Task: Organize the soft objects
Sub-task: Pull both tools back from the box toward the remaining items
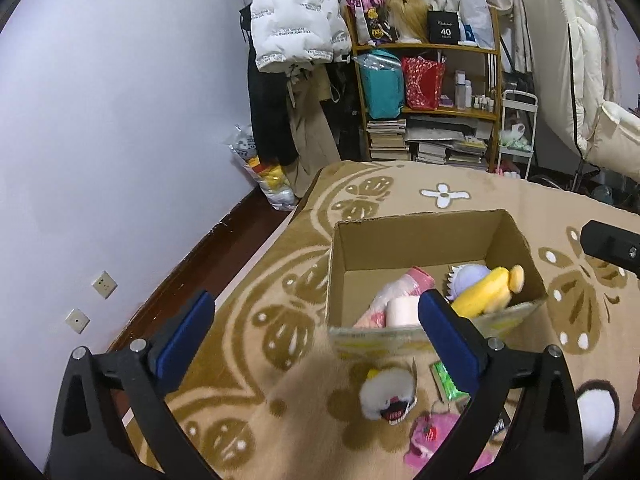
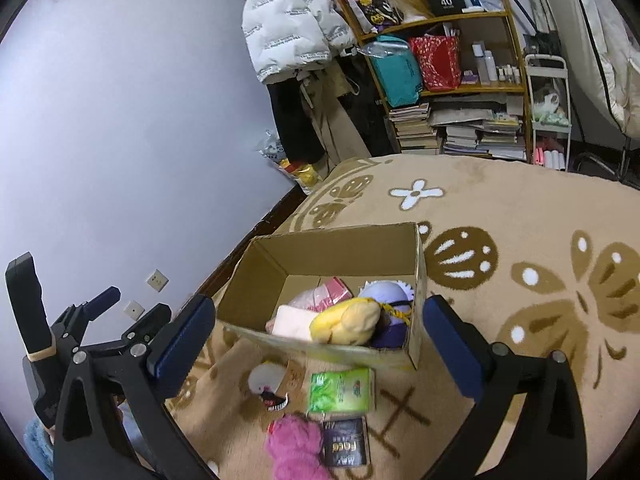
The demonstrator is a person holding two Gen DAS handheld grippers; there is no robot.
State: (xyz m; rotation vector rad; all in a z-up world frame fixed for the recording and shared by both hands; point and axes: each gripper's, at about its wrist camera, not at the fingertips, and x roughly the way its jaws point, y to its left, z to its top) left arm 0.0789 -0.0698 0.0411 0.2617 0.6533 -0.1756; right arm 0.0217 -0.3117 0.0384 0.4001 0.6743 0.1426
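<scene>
Pale lilac wall (image 1: pixel 120 120), dark wood floor (image 1: pixel 224 248), cluttered wooden shelf (image 1: pixel 428 80), patterned tan blanket (image 2: pixel 520 208)

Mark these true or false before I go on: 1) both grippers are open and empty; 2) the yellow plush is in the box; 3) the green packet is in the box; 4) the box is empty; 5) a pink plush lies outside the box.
1) True: left gripper and right gripper stand open, holding nothing.
2) True: the yellow plush lies in the cardboard box.
3) False: the green packet lies on the blanket in front of it.
4) False: several soft things are inside.
5) True: pink plush.
</scene>
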